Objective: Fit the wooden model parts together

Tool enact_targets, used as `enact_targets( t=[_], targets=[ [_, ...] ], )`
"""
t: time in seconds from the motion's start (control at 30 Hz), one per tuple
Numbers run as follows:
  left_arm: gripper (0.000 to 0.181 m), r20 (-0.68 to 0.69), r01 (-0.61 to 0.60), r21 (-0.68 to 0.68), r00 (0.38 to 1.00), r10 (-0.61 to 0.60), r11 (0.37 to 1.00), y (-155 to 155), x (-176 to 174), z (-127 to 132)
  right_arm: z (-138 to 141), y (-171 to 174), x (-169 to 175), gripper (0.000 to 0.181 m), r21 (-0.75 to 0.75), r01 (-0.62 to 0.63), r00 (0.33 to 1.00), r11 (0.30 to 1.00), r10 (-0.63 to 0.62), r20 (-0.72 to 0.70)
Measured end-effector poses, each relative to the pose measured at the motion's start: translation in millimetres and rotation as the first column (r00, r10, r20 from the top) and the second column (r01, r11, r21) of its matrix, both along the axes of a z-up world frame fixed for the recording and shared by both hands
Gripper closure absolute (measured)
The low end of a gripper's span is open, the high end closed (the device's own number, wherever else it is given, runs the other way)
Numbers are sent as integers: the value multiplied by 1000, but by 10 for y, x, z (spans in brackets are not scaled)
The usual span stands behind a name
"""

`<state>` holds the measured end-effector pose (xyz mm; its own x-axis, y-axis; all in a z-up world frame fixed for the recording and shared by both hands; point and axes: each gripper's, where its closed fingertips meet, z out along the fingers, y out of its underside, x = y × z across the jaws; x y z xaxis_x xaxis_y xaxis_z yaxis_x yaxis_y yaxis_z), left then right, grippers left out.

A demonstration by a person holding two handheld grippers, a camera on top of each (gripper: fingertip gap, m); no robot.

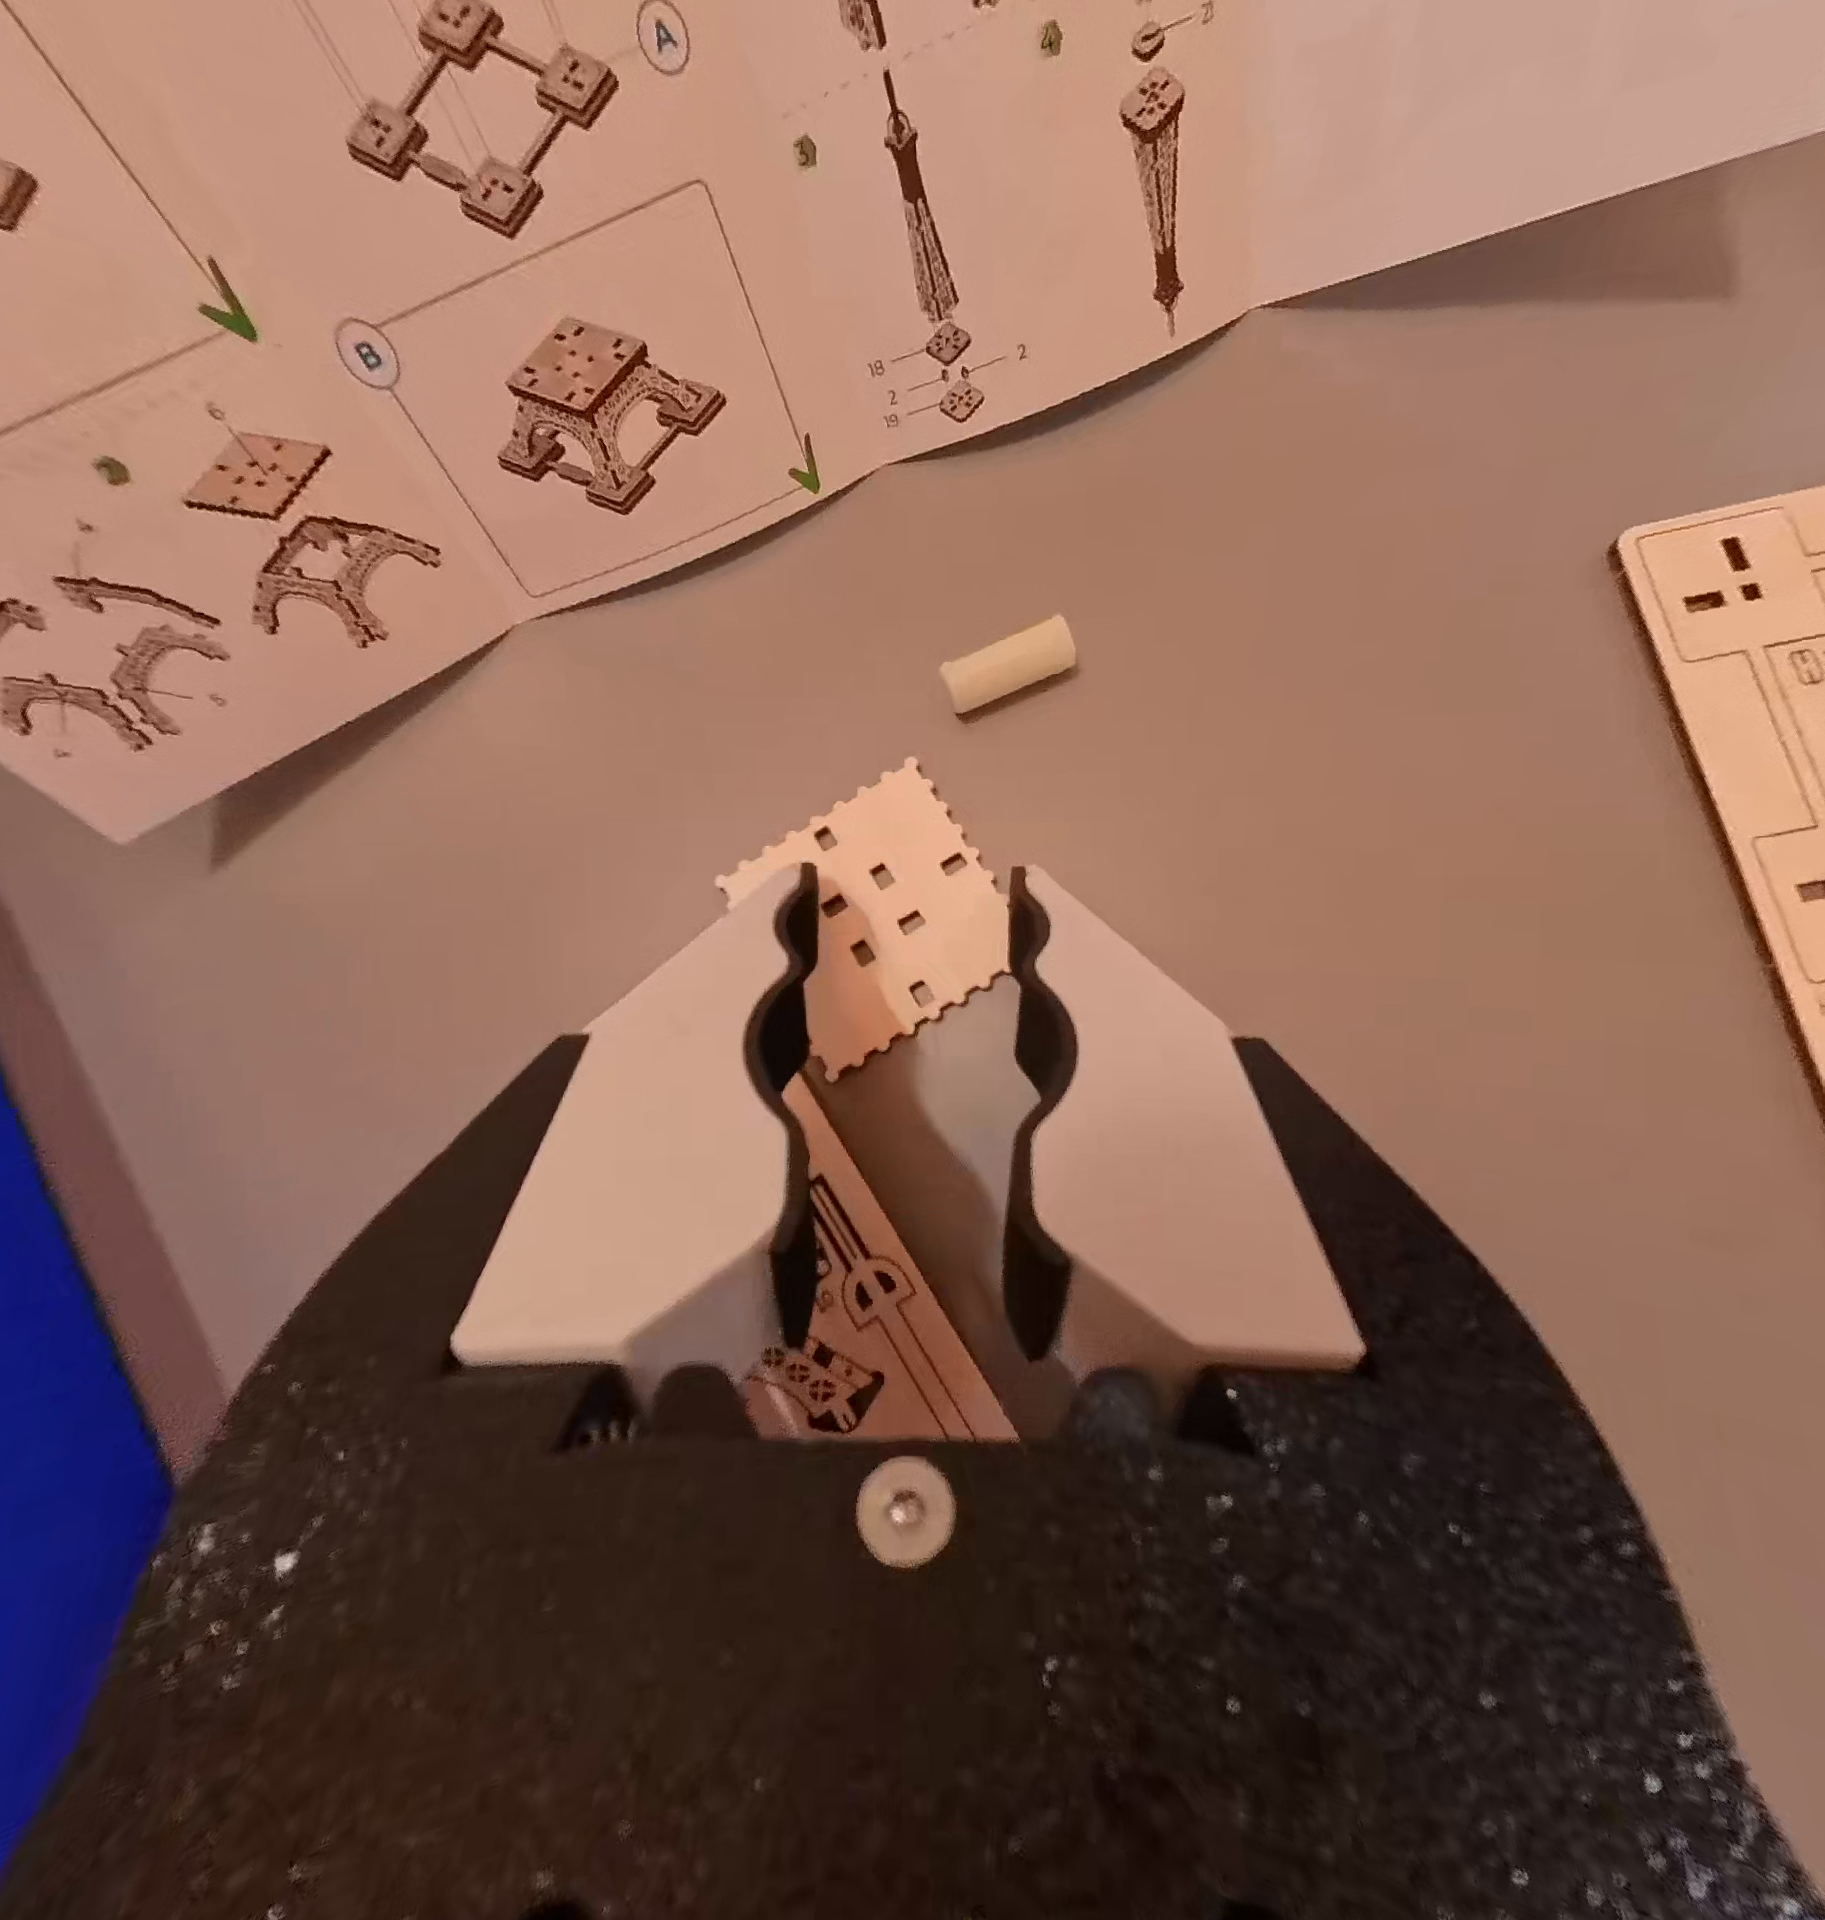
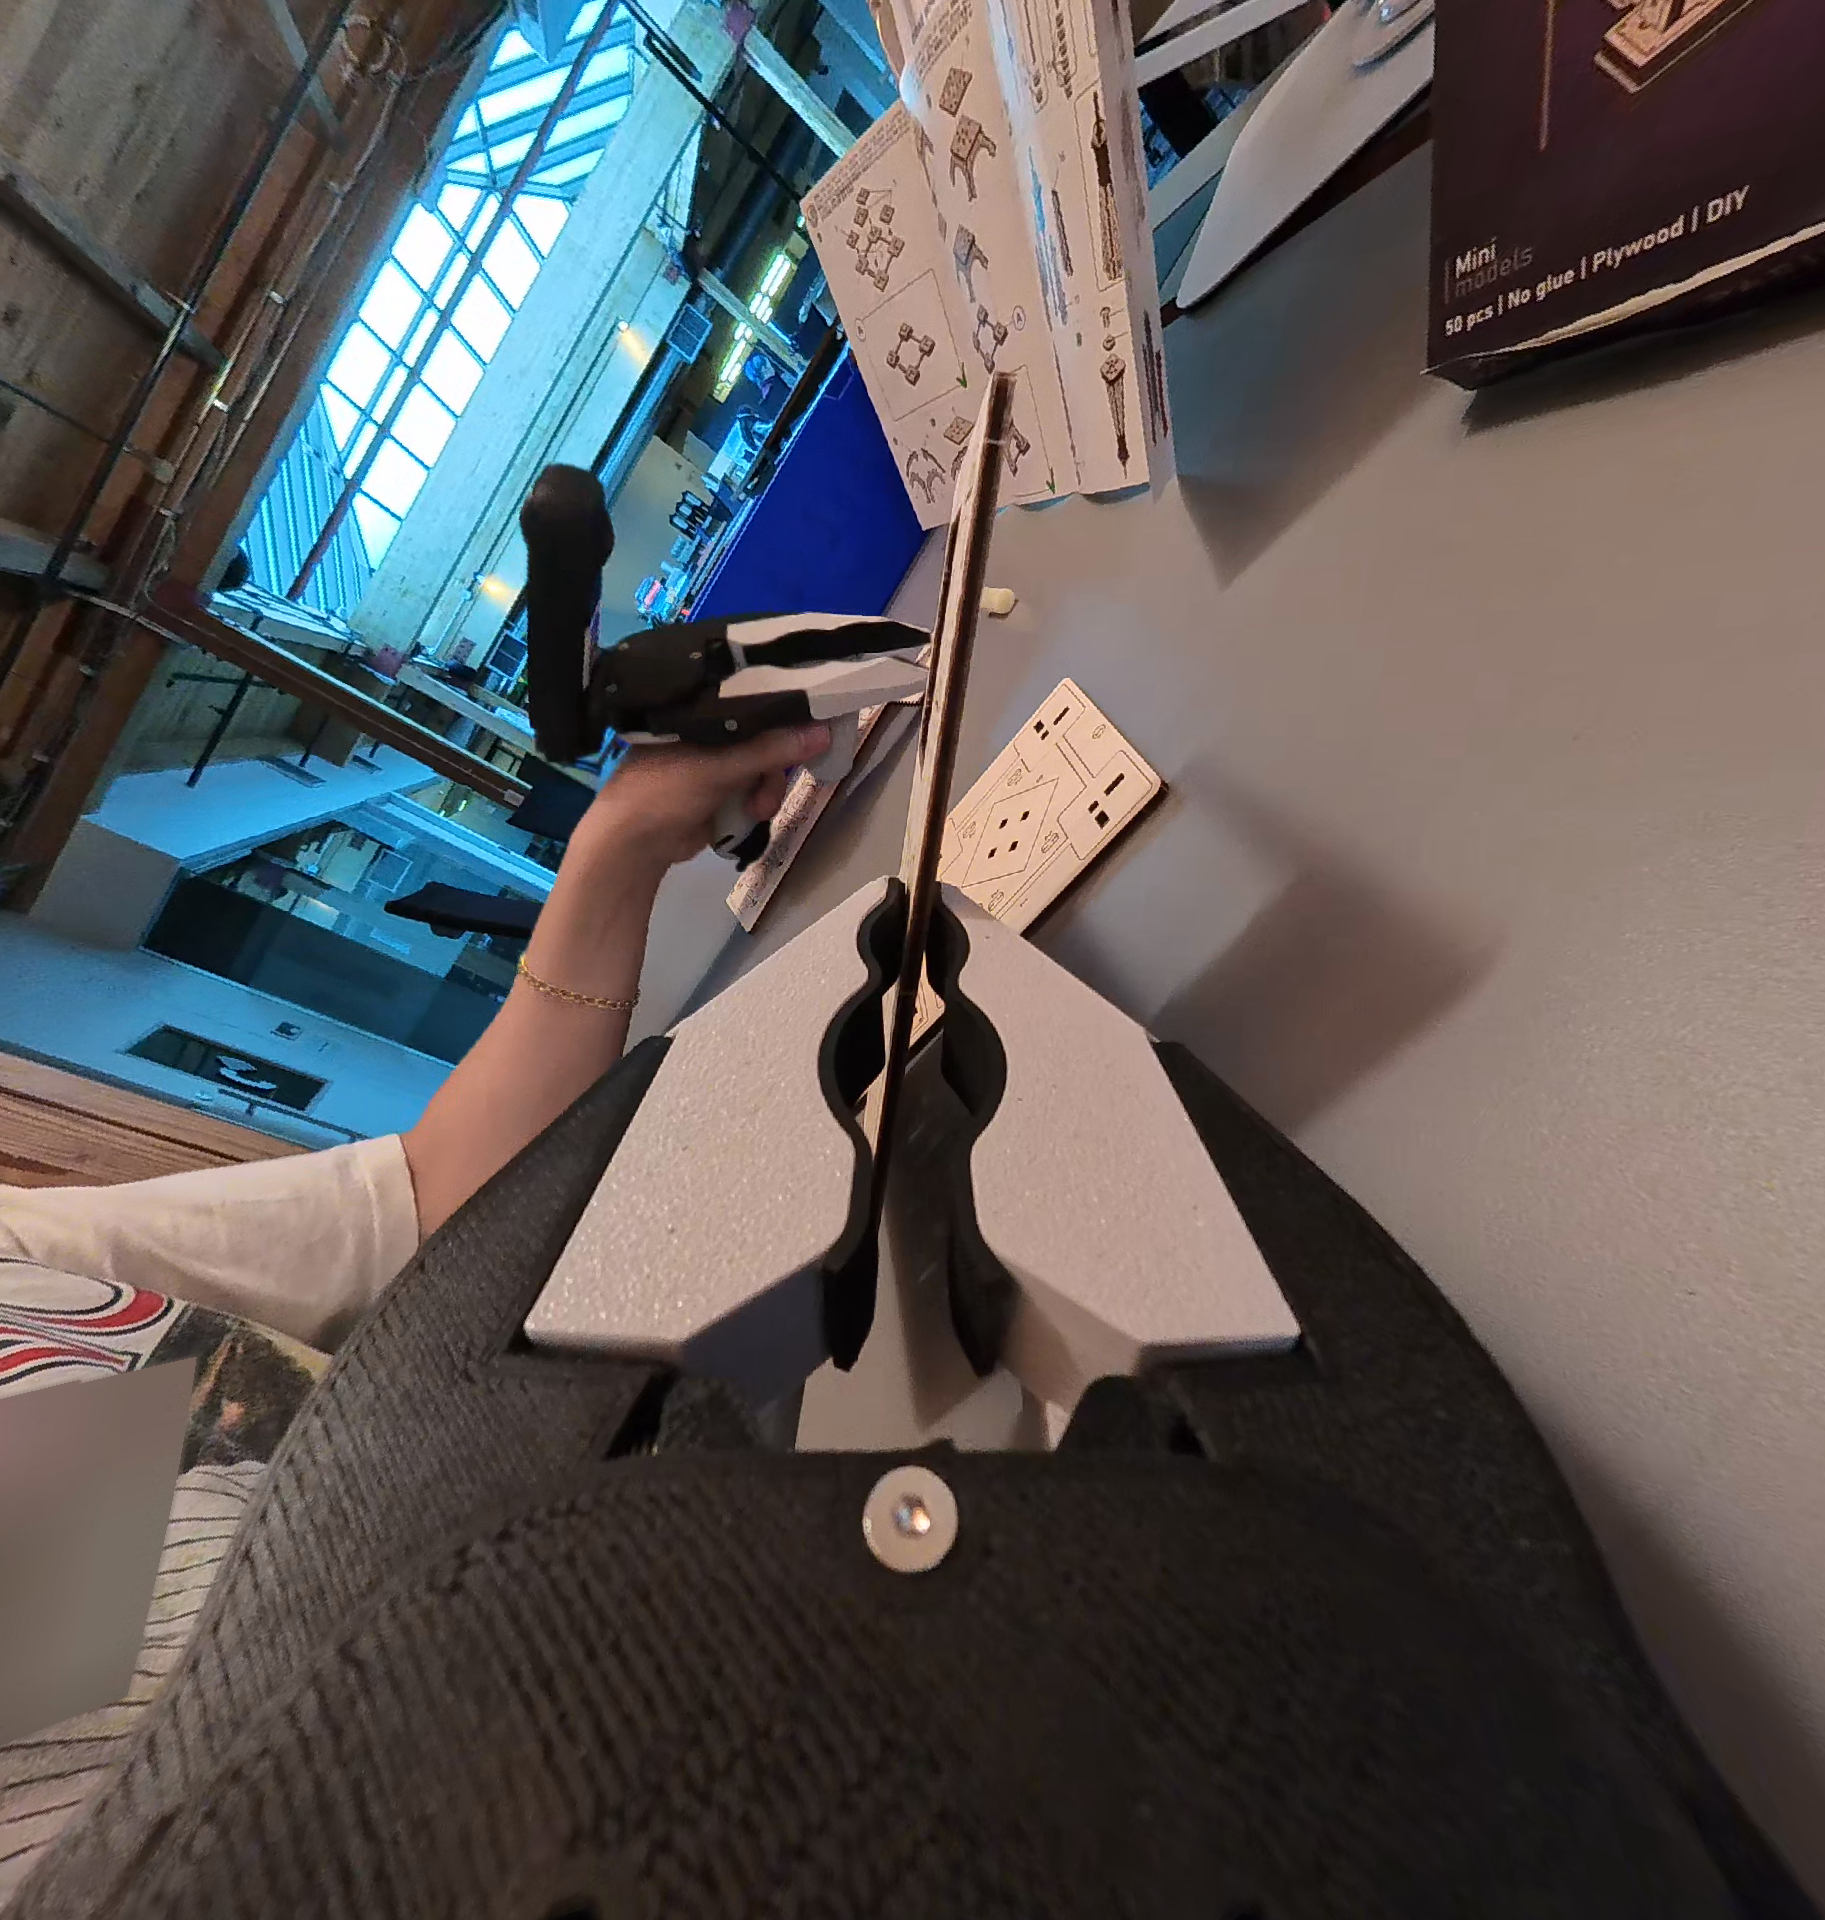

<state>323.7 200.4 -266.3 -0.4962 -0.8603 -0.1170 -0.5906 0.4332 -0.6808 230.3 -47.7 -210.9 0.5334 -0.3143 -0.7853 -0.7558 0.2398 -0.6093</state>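
Observation:
A small square wooden piece (image 1: 903, 914) with scalloped edges and square holes lies on the grey table (image 1: 1355, 644). My left gripper (image 1: 916, 909) stands over it, partly open. The piece fills the gap between the fingers, and one corner shows beyond the left fingertip. Under this gripper lies an engraved plywood sheet (image 1: 887, 1278). My right gripper (image 2: 923, 920) is shut on a thin plywood sheet (image 2: 965, 582), held upright and seen edge-on. In the right wrist view the left gripper (image 2: 887, 665) is just left of that sheet, held by a hand.
An unfolded instruction sheet (image 1: 368, 416) covers the far table; it also shows in the right wrist view (image 2: 939, 312). A small pale cylinder (image 1: 1007, 665) lies beyond the piece. Another plywood sheet (image 1: 1760, 779) lies at right. A dark kit box (image 2: 1635, 177) stands at the far right. Spacing between my two grippers at the tips: around 30 cm.

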Motion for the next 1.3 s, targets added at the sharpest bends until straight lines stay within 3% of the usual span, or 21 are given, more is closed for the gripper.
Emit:
enact_targets(
  t=[0.37, 0.63, 1.17, 1.3],
  targets=[
    [157, -44, 1, -57, 999, -3, 998, 147, 187, -6, -2, 3, 2, 179, 1, -1, 1000, 1000, 1, -2],
    [157, -66, -33, -49, 997, 30, 998, 447, 318, -7, -3, 4, 0, 179, 4, -3, 1000, 1000, 3, -5],
    [157, -92, -169, 91, 980, 177, 981, 873, 480, -2, 8, -21, 23, 180, 16, 13, 1000, 1000, -13, -10],
    [155, 1, -120, -28, 993, 120, 992, 662, 395, 326, 11, -25, 25, 180, 20, 14, 1000, 1000, -13, -12]
  ],
)
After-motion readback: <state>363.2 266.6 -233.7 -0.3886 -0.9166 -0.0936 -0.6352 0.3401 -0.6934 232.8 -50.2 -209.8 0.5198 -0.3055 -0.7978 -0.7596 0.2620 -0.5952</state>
